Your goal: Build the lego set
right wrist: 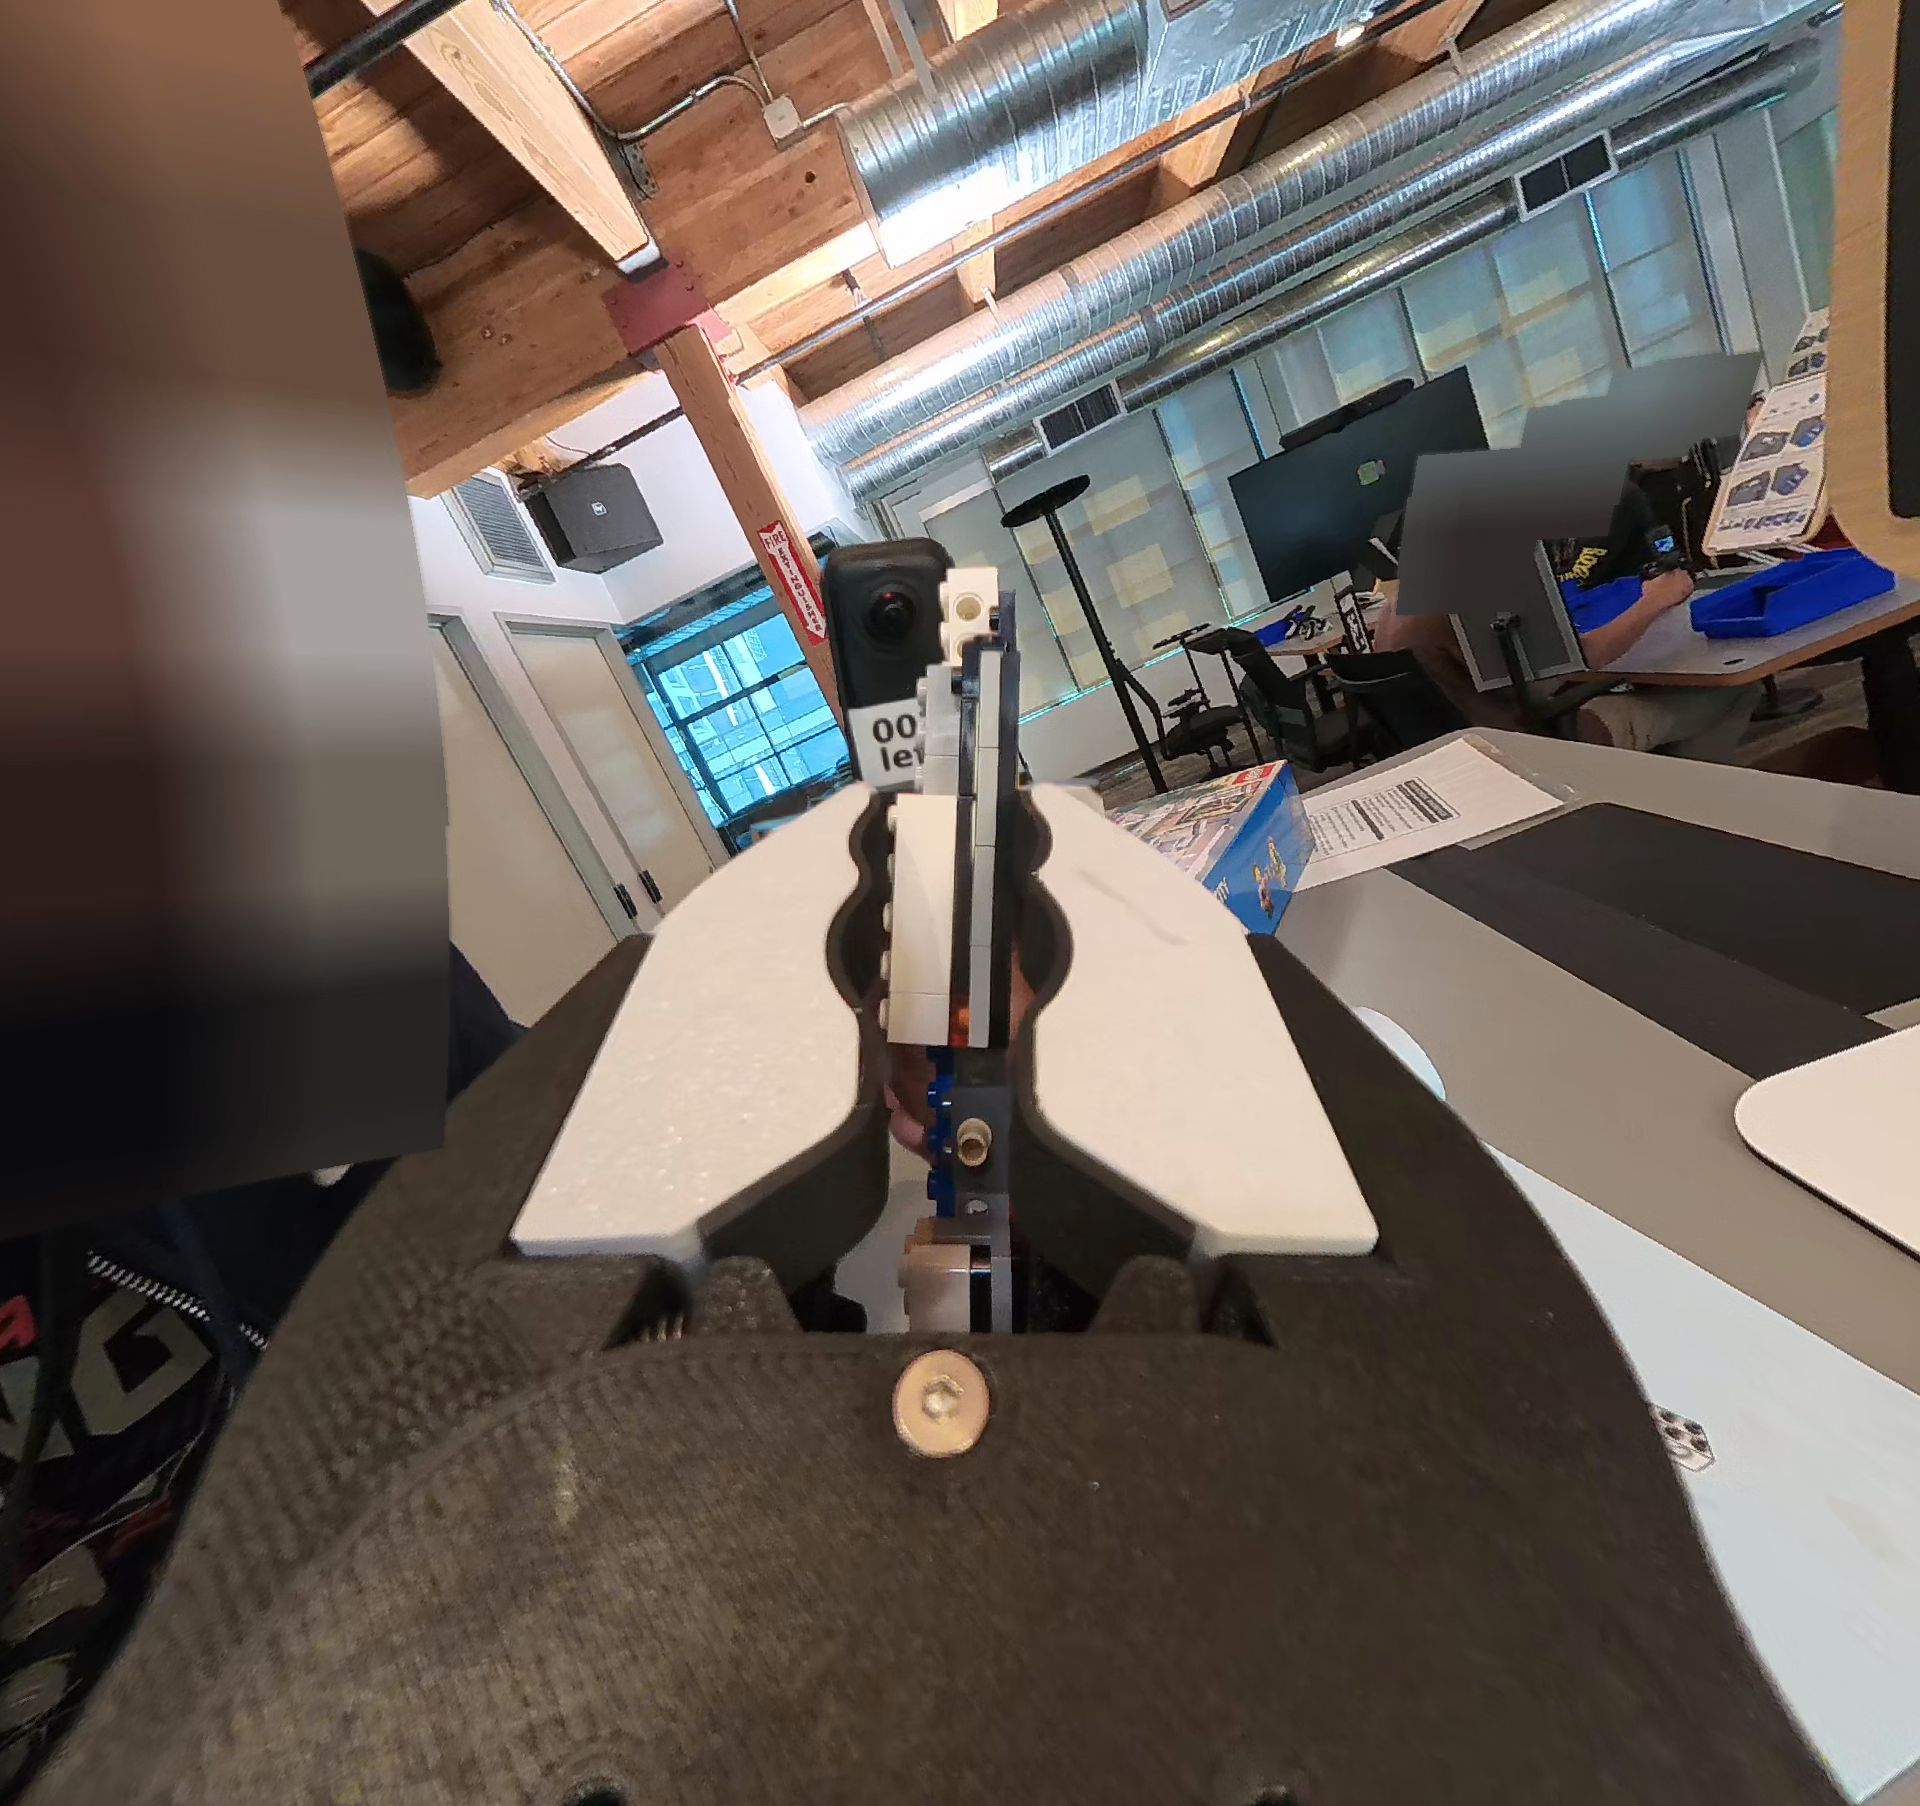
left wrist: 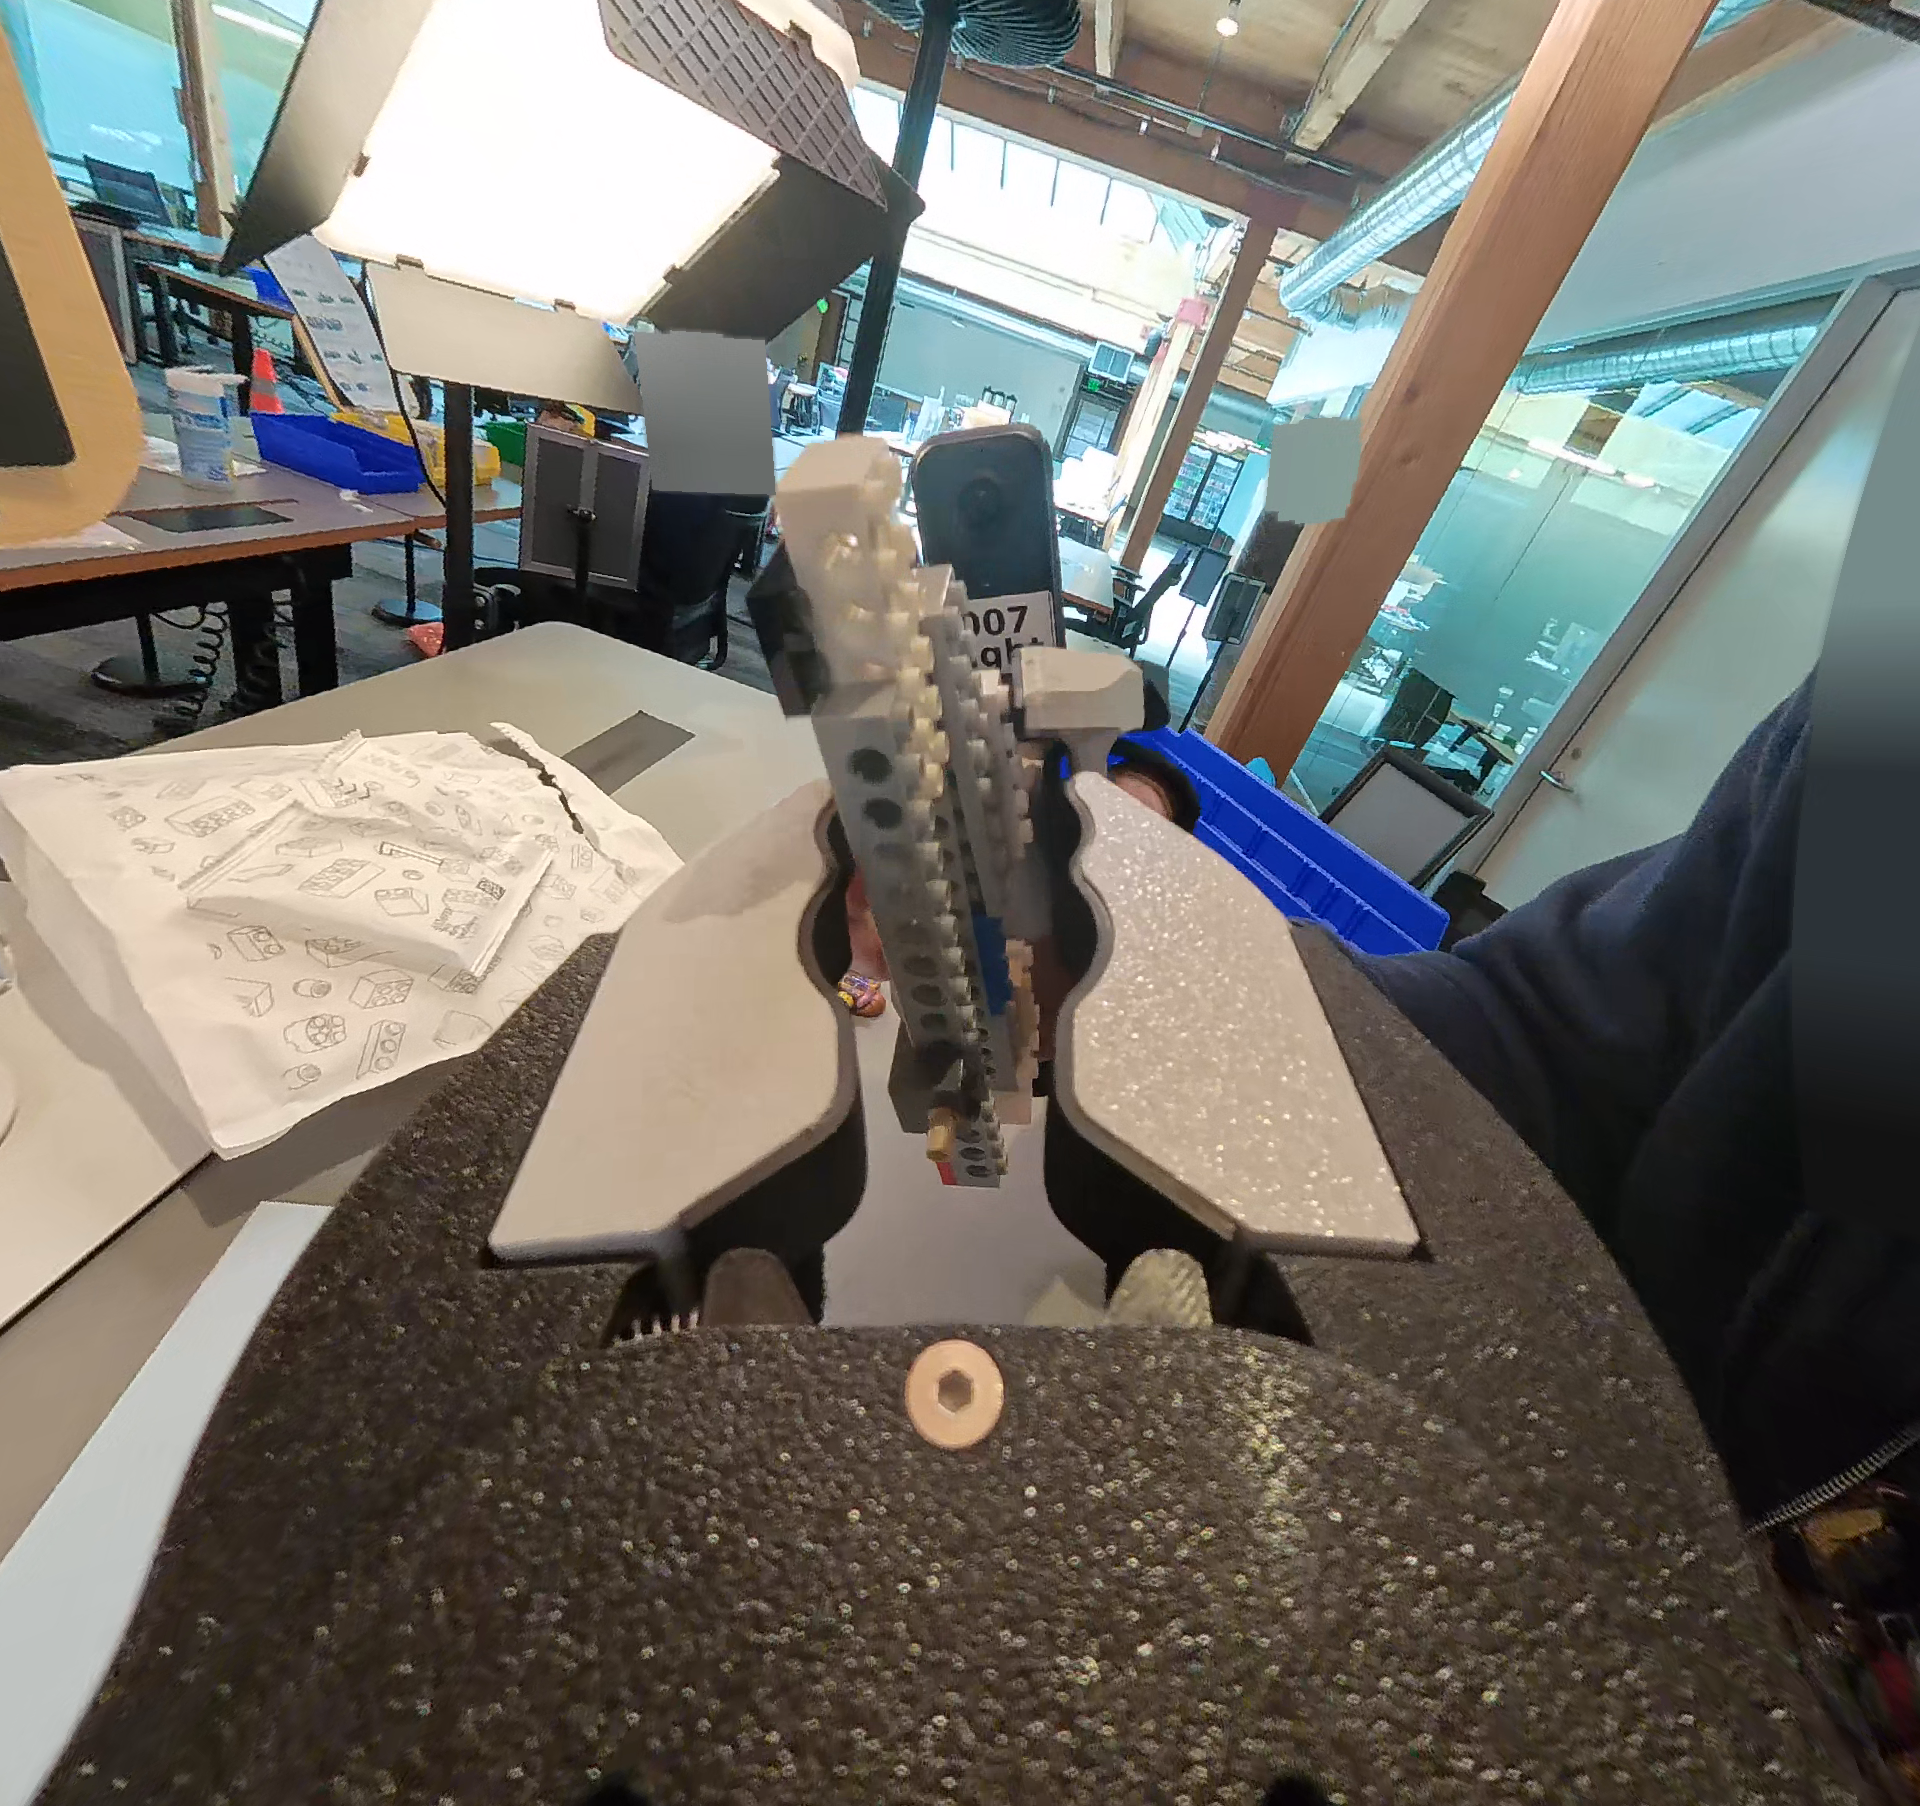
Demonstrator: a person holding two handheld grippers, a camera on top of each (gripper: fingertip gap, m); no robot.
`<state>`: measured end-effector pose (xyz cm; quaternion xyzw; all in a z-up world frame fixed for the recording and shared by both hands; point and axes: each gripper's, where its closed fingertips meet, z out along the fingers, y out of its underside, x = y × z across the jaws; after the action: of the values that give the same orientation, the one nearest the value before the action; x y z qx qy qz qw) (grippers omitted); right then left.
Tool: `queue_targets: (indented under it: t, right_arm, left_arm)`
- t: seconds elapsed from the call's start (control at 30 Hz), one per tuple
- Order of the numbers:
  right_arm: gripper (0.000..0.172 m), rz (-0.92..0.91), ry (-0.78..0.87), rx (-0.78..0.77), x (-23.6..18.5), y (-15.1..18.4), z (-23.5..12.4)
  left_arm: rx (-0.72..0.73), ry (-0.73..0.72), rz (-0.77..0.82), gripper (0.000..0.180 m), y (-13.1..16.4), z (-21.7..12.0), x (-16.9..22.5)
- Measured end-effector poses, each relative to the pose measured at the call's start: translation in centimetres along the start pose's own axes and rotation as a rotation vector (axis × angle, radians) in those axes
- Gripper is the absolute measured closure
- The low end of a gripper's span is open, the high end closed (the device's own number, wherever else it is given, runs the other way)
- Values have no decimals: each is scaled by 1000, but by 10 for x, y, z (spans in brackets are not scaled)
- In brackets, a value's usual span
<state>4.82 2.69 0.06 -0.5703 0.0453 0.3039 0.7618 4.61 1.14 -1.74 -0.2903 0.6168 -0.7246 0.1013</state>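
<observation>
Glossy plastic brick model (left wrist: 914, 883), seemingly crumpled paper bag (left wrist: 312, 915)

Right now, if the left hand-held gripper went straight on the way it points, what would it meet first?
The grey and white brick model already stands between the left hand-held gripper's fingers, so that comes first. Just beyond it sits the black camera of the other gripper, though how far behind the model it sits is unclear.

Open-plan office/lab in a converted timber-frame loft: exposed wooden beams (right wrist: 499, 83) and silver ducts (right wrist: 1143, 229) at 12 o'clock. Desks with a large monitor (right wrist: 1351, 499) and office chairs (right wrist: 1299, 696) at 2 o'clock. Lit panel lamp (left wrist: 561, 115) at 11 o'clock, blue parts bins (left wrist: 332, 452) on a worktop (left wrist: 312, 520) at 10 o'clock.
</observation>
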Motion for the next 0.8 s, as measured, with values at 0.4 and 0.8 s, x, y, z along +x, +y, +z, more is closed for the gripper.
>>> queue_targets:
  t: [0.4,0.8]
  right_arm:
    - [149,70,-96,137,-10,-16,-2]
    - [149,70,-151,163,-19,-20,-2]
  left_arm:
    - [20,58,-17,161,4,12,11]
    - [-11,36,16,162,0,13,16]
